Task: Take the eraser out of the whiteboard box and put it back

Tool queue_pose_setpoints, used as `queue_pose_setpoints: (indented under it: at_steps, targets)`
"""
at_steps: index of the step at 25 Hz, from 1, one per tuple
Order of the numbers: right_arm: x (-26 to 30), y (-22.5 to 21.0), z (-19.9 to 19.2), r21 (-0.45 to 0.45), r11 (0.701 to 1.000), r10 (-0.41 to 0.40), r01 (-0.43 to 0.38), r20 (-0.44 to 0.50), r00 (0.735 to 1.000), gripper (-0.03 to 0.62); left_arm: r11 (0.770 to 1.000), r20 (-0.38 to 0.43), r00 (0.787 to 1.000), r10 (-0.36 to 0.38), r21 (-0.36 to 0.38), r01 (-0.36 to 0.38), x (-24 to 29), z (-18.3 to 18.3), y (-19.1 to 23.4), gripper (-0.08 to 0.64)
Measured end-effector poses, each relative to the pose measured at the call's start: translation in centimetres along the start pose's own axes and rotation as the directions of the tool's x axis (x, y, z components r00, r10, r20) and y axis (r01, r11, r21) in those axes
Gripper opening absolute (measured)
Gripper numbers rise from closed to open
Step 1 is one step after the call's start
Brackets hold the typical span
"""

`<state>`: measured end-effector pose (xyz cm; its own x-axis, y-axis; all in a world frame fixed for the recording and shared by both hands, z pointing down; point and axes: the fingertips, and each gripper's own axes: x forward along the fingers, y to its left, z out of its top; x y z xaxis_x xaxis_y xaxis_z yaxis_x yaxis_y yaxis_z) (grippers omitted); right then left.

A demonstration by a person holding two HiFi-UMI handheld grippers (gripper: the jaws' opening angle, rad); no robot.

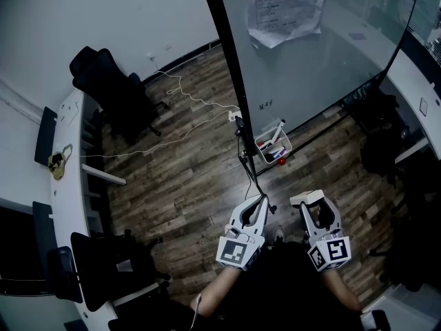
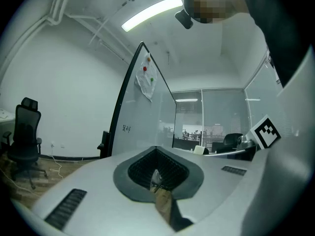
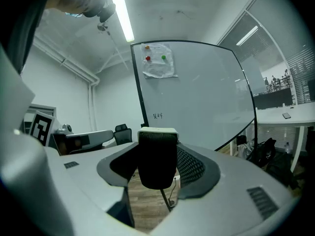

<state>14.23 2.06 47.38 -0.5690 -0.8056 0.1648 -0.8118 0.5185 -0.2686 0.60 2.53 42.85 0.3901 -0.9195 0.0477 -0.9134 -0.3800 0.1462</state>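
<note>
Box (image 1: 273, 147) contents: ahead of left gripper (image 1: 262, 199), too small to tell apart.
Board (image 1: 310, 54) writing (image 1: 266, 104): past the box, too small to read.
Board top: cut off by head view's edge.
Floor (image 3: 147, 200): beyond right gripper (image 3: 158, 149), partly hidden by the eraser (image 3: 157, 167) in its jaws.

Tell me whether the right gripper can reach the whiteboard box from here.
Probably yes. The right gripper, shut on the eraser, points toward the box at the whiteboard's lower edge. Only bare floor lies between them, so nothing seems to block the way.
</note>
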Motion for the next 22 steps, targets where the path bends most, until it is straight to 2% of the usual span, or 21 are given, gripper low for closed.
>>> queue_pose_setpoints:
  at_steps: [14,18,22]
  targets:
    - [0.1,0.2,0.6,0.032,0.998,-0.053,0.052,0.019,0.998,0.241,0.996,0.002,0.996,-0.085,-0.002,0.085,0.1,-0.6,-0.5,0.005]
    - [0.0,0.1,0.5,0.032,0.998,-0.06,0.059,0.016,0.998,0.241,0.994,-0.034,0.995,-0.09,0.056,0.092,0.0,-1.9,-0.8,0.005]
    - [0.1,0.1,0.5,0.026,0.998,-0.059,0.058,0.016,0.998,0.241,0.997,0.012,0.997,-0.08,0.014,0.08,0.2,-0.5,-0.7,0.006]
